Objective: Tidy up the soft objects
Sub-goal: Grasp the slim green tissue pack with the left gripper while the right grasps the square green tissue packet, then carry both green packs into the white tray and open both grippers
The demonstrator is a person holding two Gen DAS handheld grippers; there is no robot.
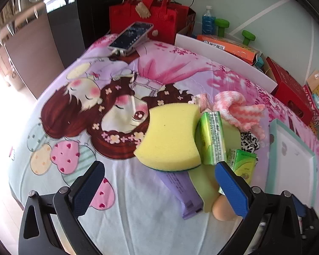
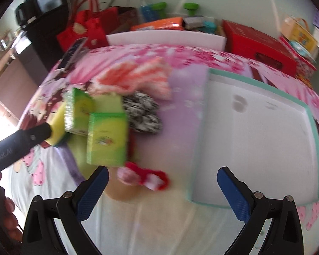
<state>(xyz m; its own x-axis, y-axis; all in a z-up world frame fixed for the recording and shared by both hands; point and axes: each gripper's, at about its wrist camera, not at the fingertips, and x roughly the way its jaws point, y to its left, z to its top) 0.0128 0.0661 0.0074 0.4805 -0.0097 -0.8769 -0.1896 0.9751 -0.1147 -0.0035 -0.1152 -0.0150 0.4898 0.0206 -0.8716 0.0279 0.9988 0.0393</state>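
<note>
A pile of soft things lies on the cartoon bedspread (image 1: 78,97). It holds a yellow sponge (image 1: 170,136), two green tissue packs (image 1: 213,138) (image 1: 243,165), a purple pack (image 1: 180,191), a pink-and-white cloth (image 1: 238,108) and a black-and-white spotted cloth (image 1: 249,141). My left gripper (image 1: 159,170) is open just in front of the sponge, holding nothing. A teal-rimmed white tray (image 2: 255,133) lies to the right. My right gripper (image 2: 162,172) hangs open and empty over a red-and-white fluffy item (image 2: 144,177), between the nearest green pack (image 2: 107,138) and the tray. This view is blurred.
A phone (image 1: 130,35) lies at the far end of the bed in front of a red felt bag (image 1: 146,14). A white board (image 1: 223,57) edges the far side, with an orange box (image 1: 227,44), green dumbbells (image 1: 222,24) and red boxes (image 1: 291,89) behind it.
</note>
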